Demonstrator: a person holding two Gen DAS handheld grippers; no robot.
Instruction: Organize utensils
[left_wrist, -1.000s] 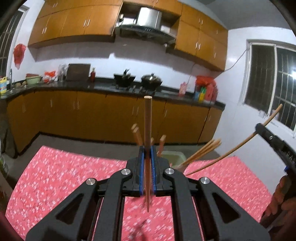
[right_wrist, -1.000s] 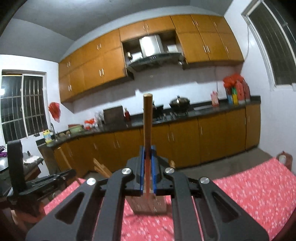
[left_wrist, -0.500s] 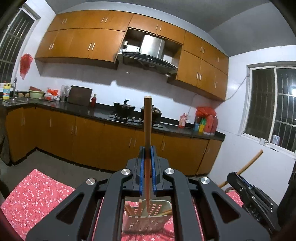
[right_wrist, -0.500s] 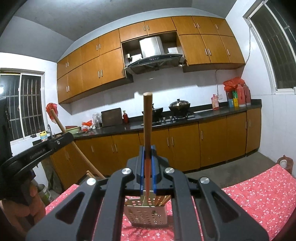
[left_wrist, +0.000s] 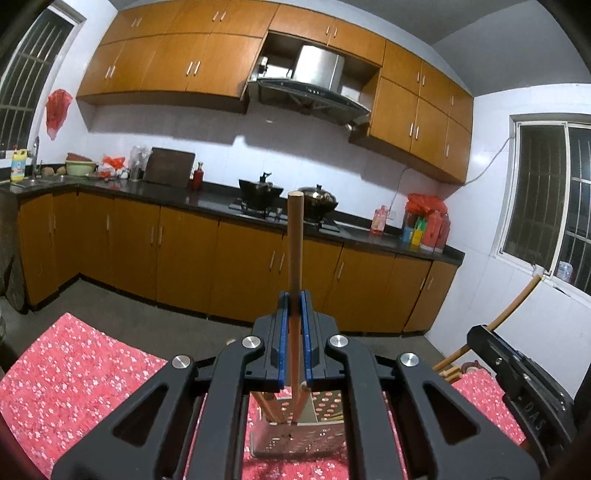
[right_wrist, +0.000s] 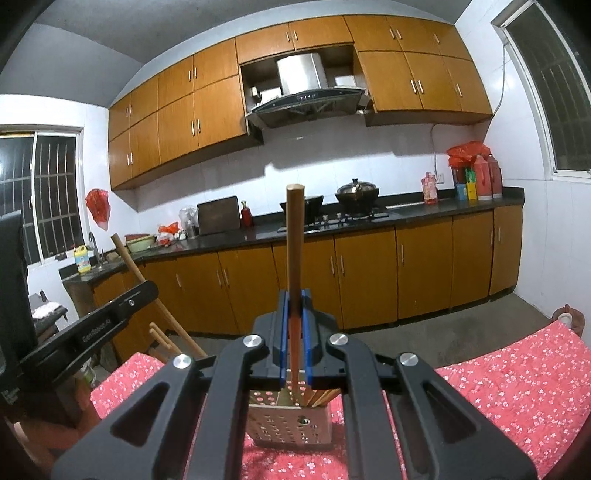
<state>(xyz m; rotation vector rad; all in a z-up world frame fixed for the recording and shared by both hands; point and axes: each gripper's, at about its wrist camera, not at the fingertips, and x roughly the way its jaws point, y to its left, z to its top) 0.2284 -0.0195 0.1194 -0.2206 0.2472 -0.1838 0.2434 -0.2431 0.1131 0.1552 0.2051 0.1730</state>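
Since a second ago both hands have swung in over the perforated metal holder (left_wrist: 295, 435), which then sat ahead of the left gripper among loose sticks and now stands directly under both sets of fingers. The left gripper (left_wrist: 294, 332) has its fingers pressed tight on an upright wooden chopstick (left_wrist: 295, 236); the stick's lower end reaches down into the holder's mouth beside other chopsticks already standing there. The right gripper (right_wrist: 294, 332) is likewise clamped hard on a second chopstick (right_wrist: 295, 236), held upright, with its lower end at or just inside the holder's (right_wrist: 291, 421) rim; whether it touches the bottom cannot be told. Each gripper shows at the edge of the other's view, stick pointing up and outward. The holder rests on the desk's red flowered cloth (left_wrist: 74, 369).

Judging from this, the carrying is done and both sticks are lined up for release. The next move calls for lowering a little and parting the fingers one hand at a time, so the two sticks do not knock each other or tip the light holder.
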